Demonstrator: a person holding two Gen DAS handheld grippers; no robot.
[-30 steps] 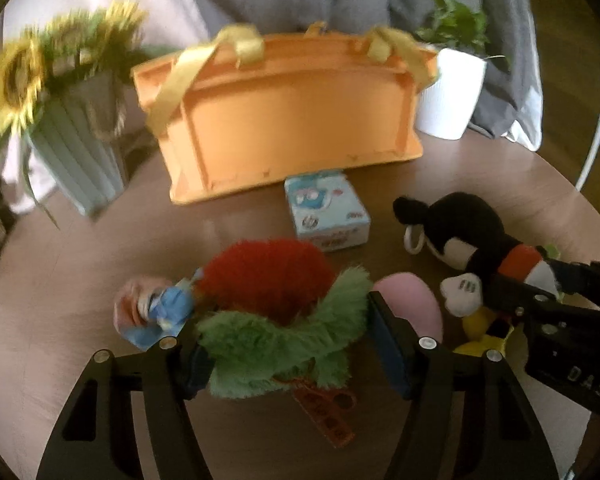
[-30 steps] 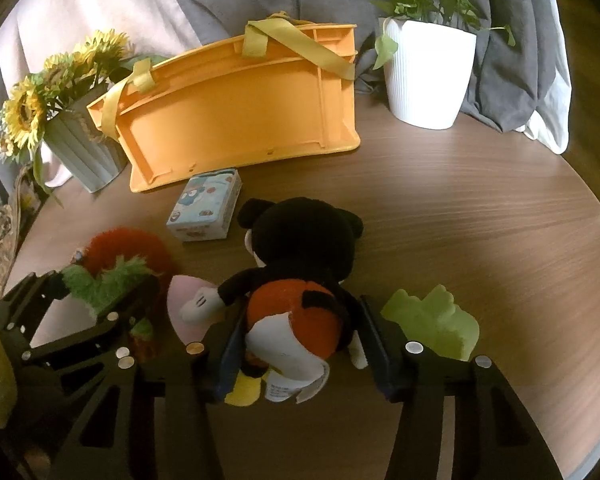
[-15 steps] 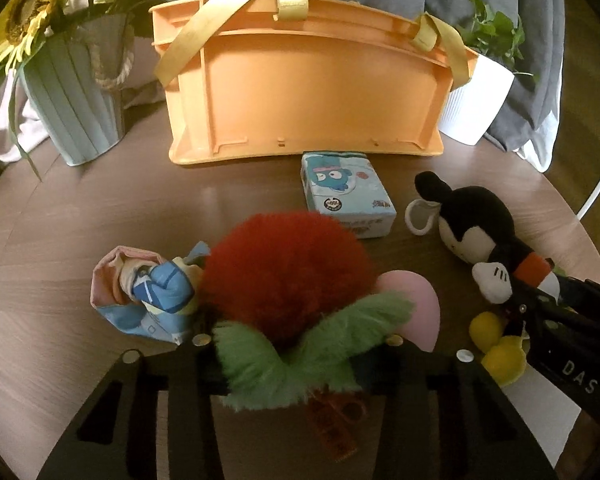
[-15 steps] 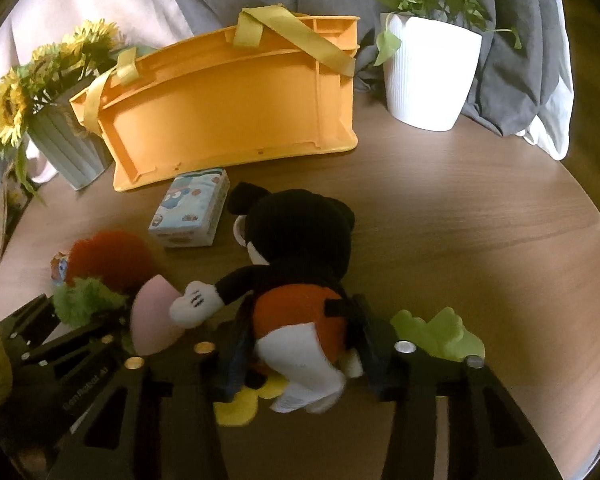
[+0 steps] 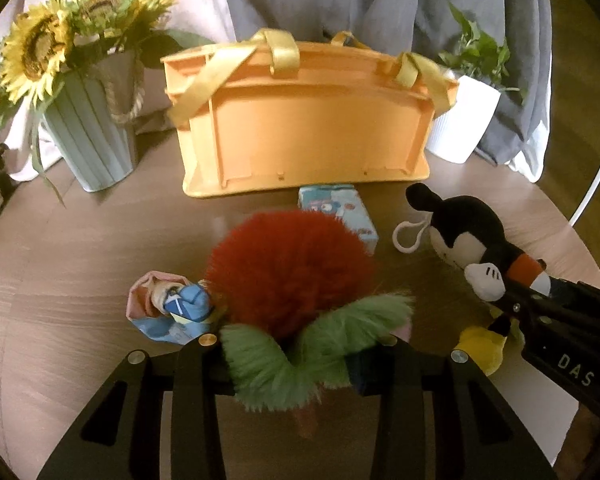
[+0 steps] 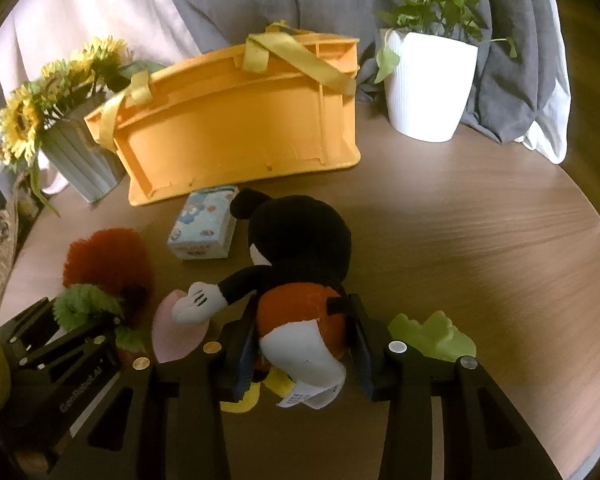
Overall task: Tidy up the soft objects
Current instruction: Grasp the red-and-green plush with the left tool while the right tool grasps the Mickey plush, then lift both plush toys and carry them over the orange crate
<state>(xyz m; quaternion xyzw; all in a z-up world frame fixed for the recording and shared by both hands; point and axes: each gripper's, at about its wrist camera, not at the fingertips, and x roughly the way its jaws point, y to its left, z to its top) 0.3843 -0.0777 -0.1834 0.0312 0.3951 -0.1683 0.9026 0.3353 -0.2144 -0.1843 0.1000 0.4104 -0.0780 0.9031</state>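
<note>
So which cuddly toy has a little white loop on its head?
The black mouse plush with red shorts: a white cord loop hangs by its head. The fluffy red and green strawberry plush and the small blue cloth doll show none.

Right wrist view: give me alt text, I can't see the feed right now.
The right gripper is closing on the body of a black mouse plush, which lies on a round wooden table. Behind it sit a small printed box and an orange basket with yellow straps. At left, the left gripper holds a red and green fluffy toy.
</note>
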